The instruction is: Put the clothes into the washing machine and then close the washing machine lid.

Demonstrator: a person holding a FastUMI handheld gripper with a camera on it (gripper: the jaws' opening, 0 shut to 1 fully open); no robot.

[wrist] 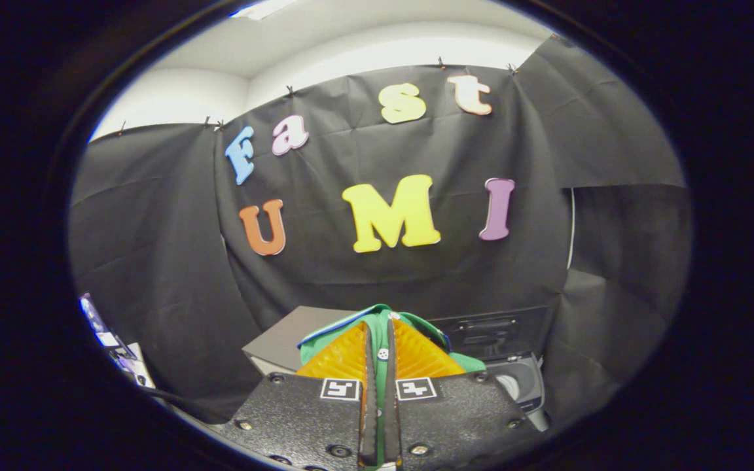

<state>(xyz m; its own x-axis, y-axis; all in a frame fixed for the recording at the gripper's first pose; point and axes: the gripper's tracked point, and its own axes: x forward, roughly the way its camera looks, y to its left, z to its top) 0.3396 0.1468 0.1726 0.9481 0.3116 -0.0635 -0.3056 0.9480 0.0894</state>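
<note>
A green garment (pixel 383 316) with a blue-edged collar and a white button is pinched between my two fingers, bunched up over their tips. My gripper (pixel 379 340) is shut on it and holds it in the air, raised in front of the booth's black wall. Just beyond and below the fingers stands the washing machine (pixel 285 337), its grey top to the left of the fingers. Its lid (pixel 491 332) stands raised to the right, with the opening (pixel 514 383) under it, partly hidden behind my right finger.
Black cloth walls close in behind and on both sides. Some small items (pixel 112 343) lie low at the far left. A white ceiling runs above the cloth.
</note>
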